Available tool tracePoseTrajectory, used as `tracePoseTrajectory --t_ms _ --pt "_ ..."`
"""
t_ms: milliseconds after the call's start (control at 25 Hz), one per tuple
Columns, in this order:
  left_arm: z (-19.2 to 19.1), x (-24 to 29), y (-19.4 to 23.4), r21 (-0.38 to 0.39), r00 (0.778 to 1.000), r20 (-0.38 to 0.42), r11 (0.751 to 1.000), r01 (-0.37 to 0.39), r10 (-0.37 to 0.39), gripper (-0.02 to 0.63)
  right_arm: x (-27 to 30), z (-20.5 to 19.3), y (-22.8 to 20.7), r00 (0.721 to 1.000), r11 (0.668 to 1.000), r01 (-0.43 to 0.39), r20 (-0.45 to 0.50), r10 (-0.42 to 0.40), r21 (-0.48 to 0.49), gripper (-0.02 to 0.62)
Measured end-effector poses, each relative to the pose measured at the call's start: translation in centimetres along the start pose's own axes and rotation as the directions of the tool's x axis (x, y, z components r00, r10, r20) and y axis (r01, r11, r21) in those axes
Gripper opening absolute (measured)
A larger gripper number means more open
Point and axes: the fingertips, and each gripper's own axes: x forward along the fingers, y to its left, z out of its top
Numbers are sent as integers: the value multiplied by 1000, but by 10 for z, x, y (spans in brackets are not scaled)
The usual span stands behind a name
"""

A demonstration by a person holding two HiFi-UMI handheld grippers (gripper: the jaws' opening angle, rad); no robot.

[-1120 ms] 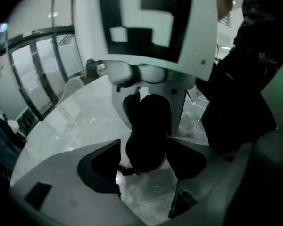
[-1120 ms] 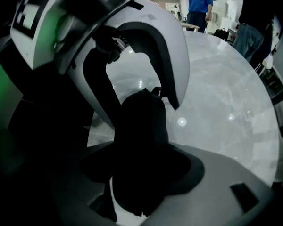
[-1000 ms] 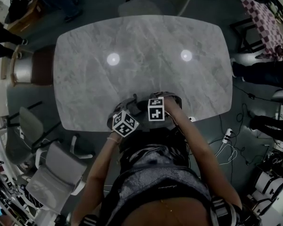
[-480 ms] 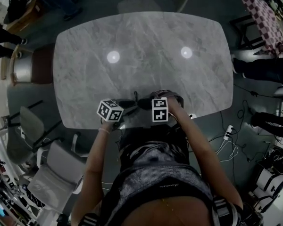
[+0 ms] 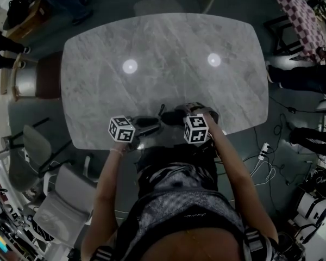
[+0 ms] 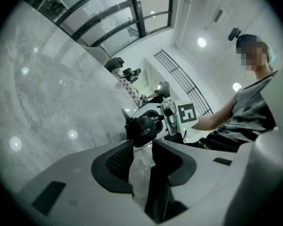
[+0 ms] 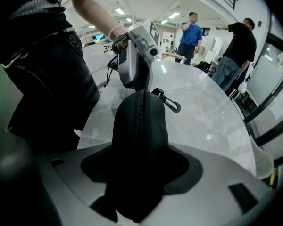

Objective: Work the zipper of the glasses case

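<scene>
since they sat side by side, left tongs (image 6: 142, 142) and right tongs (image 7: 140, 168) have drawn apart at the worktop's (image 5: 163, 42) near edge.
right tongs clamp the black glasses case (image 7: 125, 131), zipper (image 7: 141, 109) running down its middle; left tongs, jaws just closing, nip its left end beside the clip (image 7: 170, 102).

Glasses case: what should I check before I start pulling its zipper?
1. Glasses case clamped in the right gripper: ok, its fingers press on both sides.
2. Zipper facing the camera along the case's top: ok.
3. Left gripper has hold of the zipper: cannot tell. Its fingers have just been closing at the case's far end, and a gap shows between them.
4. Clip clear of the left gripper: ok, it hangs off to one side.
</scene>
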Motion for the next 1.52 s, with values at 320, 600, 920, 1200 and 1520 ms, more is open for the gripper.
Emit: tracePoseTrajectory --t_ms 320,600,920,1200,1520 --pt "28 1 -17 -37 986 156 997 70 -64 107 -23 11 -10 997 999 54 57 -54 -5 305" --pt "31 0 -16 -56 983 177 996 69 -58 106 -19 8 -8 998 998 59 18 -59 -6 305" --pt "23 4 -2 -78 989 143 996 -36 47 26 -8 -3 -12 996 997 76 -55 -75 13 305" --pt "17 12 3 -118 987 146 992 -45 63 9 1 -12 -10 994 998 59 -92 -58 3 305" --pt "15 13 10 -199 978 197 979 -35 75 9 9 -14 -4 993 999 42 -110 -40 21 305"
